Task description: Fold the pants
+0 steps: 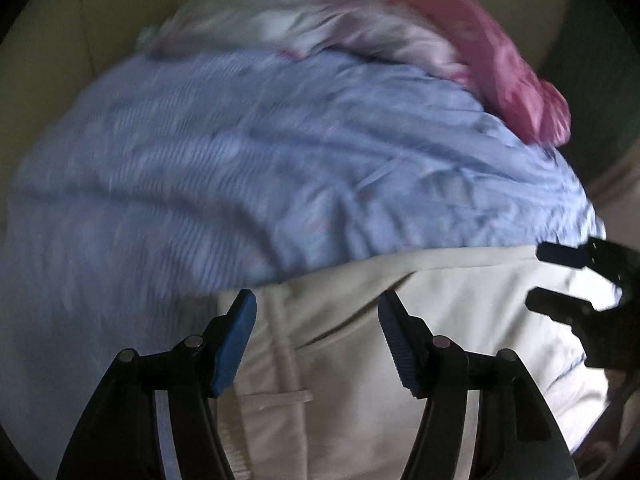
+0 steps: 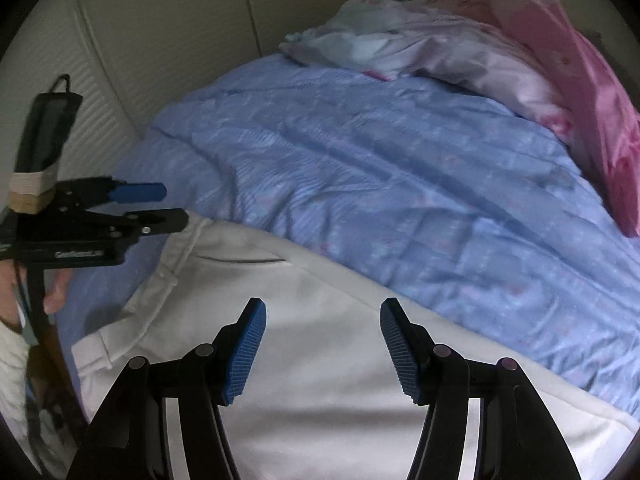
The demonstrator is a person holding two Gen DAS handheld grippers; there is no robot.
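Cream-white pants (image 2: 320, 360) lie flat on a blue bedspread (image 2: 400, 168), waistband and a slit pocket toward the left. My right gripper (image 2: 322, 344) is open and empty above the pants' middle. My left gripper (image 1: 316, 340) is open and empty over the waistband end of the pants (image 1: 360, 380), near a belt loop. In the right wrist view the left gripper (image 2: 168, 204) shows at the left, jaws apart, by the waistband corner. In the left wrist view the right gripper (image 1: 538, 276) shows at the right edge, open.
A crumpled pale lilac quilt (image 2: 420, 48) and a pink blanket (image 2: 592, 92) lie at the bed's far end. A cream wall or headboard panel (image 2: 160, 40) runs along the bed's left side. The left wrist view is motion-blurred.
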